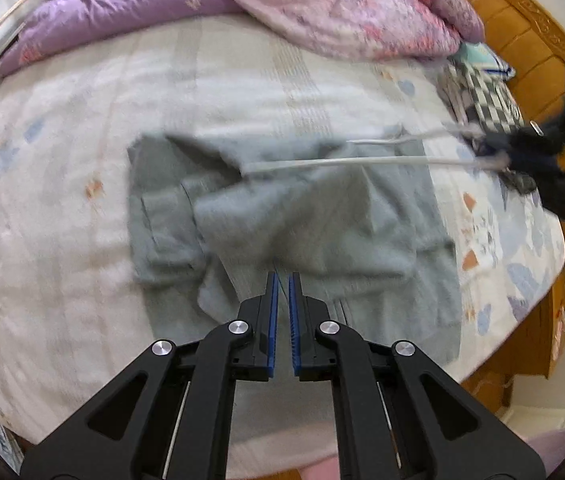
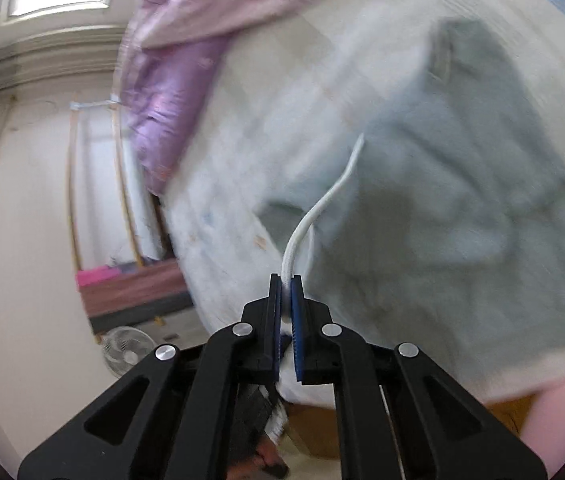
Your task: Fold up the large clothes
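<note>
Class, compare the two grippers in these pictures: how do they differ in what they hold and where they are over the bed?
The left gripper is shut on nothing; the right gripper pinches a white drawstring cord. The left points down over the grey-green fleece garment; the right sits off at the garment's side, cord stretched. Both have black frames and blue pads.

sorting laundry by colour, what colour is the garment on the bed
Pale grey-green garment, plain, no pattern; clearest in the left wrist view.

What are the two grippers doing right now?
Left gripper: closed, holding nothing, over the grey garment.
Right gripper: closed on the white drawstring.
</note>
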`<state>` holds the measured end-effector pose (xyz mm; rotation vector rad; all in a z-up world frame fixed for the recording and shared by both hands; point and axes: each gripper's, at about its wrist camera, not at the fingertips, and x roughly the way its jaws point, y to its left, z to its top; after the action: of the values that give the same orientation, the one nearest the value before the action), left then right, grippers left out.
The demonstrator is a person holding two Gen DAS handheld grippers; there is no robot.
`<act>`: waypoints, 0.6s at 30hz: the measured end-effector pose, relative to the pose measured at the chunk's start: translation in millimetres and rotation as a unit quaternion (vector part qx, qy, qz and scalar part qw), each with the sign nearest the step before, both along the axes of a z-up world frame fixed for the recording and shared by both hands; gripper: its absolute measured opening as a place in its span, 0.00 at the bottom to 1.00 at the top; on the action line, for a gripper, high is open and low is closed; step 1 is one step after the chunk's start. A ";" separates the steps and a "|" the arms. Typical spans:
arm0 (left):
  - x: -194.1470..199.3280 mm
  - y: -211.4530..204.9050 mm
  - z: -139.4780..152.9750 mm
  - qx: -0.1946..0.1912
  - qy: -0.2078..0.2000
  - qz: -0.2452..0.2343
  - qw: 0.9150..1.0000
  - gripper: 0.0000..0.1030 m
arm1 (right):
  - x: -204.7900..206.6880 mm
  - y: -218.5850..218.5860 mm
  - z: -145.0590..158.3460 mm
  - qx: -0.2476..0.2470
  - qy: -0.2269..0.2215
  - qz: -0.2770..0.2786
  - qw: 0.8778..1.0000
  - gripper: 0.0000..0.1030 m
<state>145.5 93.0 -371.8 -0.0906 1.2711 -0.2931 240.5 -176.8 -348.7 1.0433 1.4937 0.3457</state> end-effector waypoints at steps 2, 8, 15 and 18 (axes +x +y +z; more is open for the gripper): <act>-7.9 -6.0 -9.9 0.003 0.017 -0.007 1.000 0.06 | -28.5 4.1 -14.2 0.008 0.041 0.014 0.999 0.05; -23.4 -17.3 -31.9 0.008 0.054 -0.006 0.998 0.06 | -110.7 29.0 -114.4 -0.027 0.256 0.098 0.961 0.29; -3.2 -7.8 -26.8 0.006 0.045 0.024 0.999 0.50 | -85.2 7.5 -89.8 -0.068 0.190 0.096 0.975 0.66; 25.1 1.4 -21.0 -0.017 0.040 0.045 0.998 0.59 | -43.8 -17.4 -77.3 -0.116 0.129 0.085 0.981 0.66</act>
<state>170.6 94.4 -392.8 -0.1895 1.3385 -0.2356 196.7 -194.1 -426.0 0.7980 1.8144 0.1521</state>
